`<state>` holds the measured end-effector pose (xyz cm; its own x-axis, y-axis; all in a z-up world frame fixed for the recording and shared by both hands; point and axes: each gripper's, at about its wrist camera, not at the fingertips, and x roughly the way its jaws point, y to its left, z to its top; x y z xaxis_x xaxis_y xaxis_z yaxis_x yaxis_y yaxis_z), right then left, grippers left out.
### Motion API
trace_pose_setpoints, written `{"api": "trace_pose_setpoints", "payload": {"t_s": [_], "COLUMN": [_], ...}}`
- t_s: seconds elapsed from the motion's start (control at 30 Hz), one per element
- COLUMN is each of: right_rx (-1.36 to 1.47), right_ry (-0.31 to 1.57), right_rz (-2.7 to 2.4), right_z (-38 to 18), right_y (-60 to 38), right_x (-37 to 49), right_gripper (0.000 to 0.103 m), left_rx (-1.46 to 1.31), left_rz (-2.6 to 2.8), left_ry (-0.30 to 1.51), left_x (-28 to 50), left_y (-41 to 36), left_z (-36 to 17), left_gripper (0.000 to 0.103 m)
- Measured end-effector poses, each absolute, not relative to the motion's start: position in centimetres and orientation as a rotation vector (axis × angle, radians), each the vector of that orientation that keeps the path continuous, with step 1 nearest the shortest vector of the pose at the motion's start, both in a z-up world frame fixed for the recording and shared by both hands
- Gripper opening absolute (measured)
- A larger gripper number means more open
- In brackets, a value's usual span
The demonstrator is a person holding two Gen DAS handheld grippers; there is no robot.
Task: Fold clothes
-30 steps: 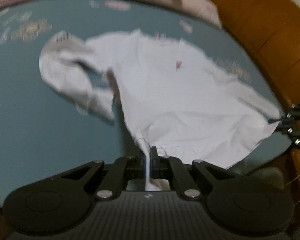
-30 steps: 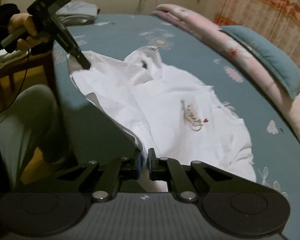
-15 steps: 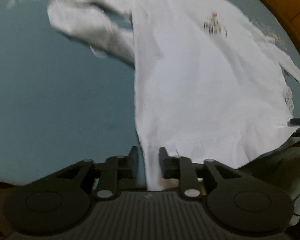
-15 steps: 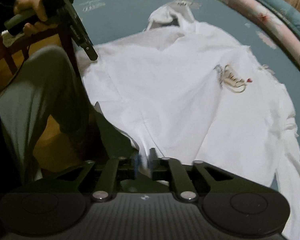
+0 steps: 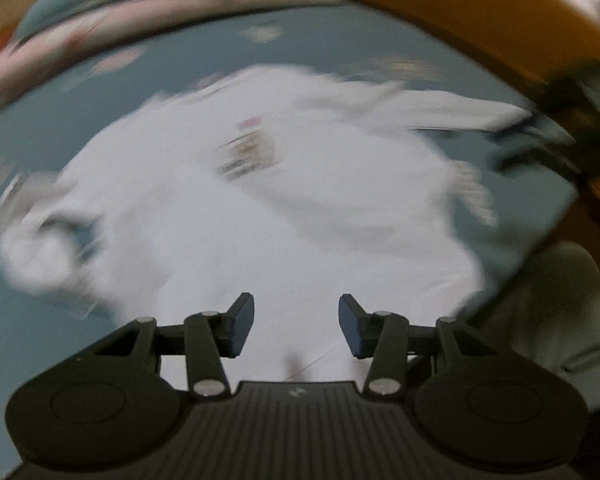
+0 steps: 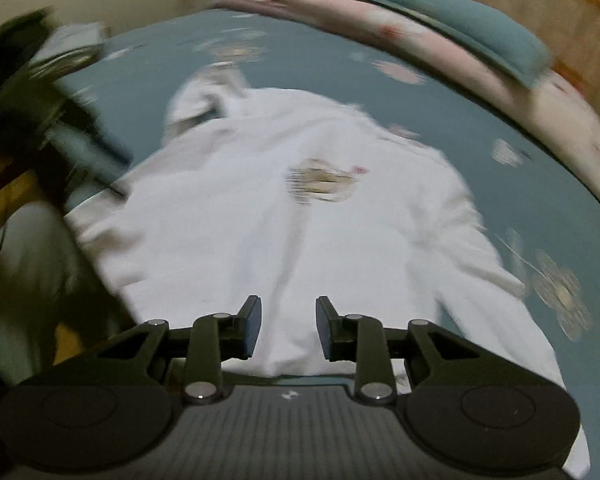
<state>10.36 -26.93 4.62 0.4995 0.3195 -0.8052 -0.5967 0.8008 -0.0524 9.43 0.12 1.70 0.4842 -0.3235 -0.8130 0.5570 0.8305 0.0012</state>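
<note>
Both grippers released, left gripper (image 5: 296, 322) and right gripper (image 6: 288, 326) gaping over white shirt (image 6: 300, 240)

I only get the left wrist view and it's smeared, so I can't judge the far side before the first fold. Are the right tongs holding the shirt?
Observer: No. The right tongs are open with nothing between them; the white shirt lies spread beneath.
Operator: Where's the hem on that side?
Observer: The hem lies on the teal sheet, right by the tongs.
Operator: And the sleeve there?
Observer: One sleeve lies flat along the shirt's right side, running past the tongs to the bottom of the picture.
</note>
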Motion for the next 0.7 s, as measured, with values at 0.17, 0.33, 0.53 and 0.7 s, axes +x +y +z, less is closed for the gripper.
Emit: {"api": "trace_pose_setpoints", "payload": {"t_s": [0.17,0.33,0.53,0.7], "right_rx": [-0.158,0.114,0.232,0.286], "right_ry": [0.954,1.039,1.061,1.05], "right_rz": [0.42,0.32,0.295,0.305], "right_z": [2.5,-2.6,-6.3,-7.7], "right_y": [-30.7,-35.2,-36.7,-36.9], "right_x": [11.9,13.0,12.4,11.9], "right_gripper": [0.041,0.041,0.041,0.041], "left_rx": [0.412,0.482,0.794,0.848], "left_rz": [-0.741,-0.879,-0.834,-0.829], "left_ry": [0.788,0.713,0.606,0.586], "left_x": [7.5,4.5,2.1,3.0], "left_y": [-7.0,-10.4,-13.9,-16.3], "left_z": [1.5,1.0,-2.6,-4.8], "left_gripper": [0.053,0.057,0.059,0.059]}}
